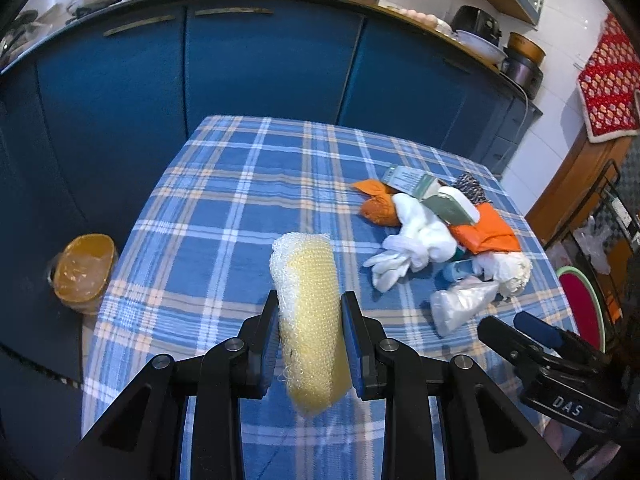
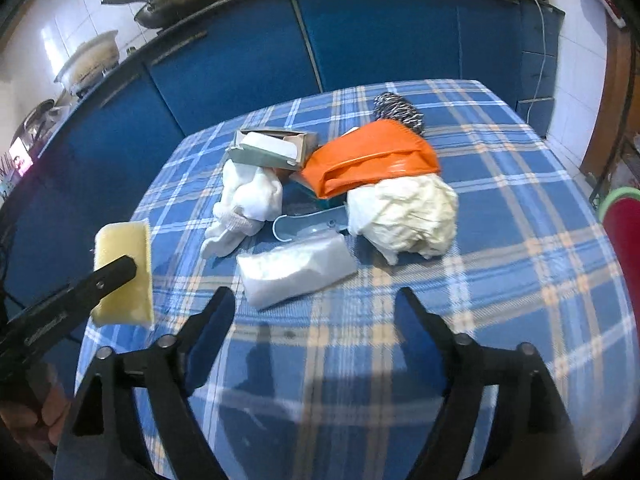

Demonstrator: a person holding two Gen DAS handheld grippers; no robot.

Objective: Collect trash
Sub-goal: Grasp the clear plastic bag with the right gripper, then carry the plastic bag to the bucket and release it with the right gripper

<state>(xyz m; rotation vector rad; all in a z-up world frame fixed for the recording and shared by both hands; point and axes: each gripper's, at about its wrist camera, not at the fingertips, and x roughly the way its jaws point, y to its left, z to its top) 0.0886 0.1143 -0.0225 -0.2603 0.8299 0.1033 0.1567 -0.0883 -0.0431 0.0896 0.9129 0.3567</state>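
My left gripper [image 1: 308,340] tilts downward, clamped on the yellow mesh-wrapped sponge [image 1: 306,316]. My right gripper [image 2: 316,304] gapes empty, angled down; clear plastic bag [image 2: 296,272] at twelve o'clock.

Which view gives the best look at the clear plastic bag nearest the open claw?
The right wrist view: the clear plastic bag lies whole and unobstructed on the checked cloth, just ahead of the open right claw. The left wrist view shows it off to the right, smaller and foreshortened, at the near edge of the pile.
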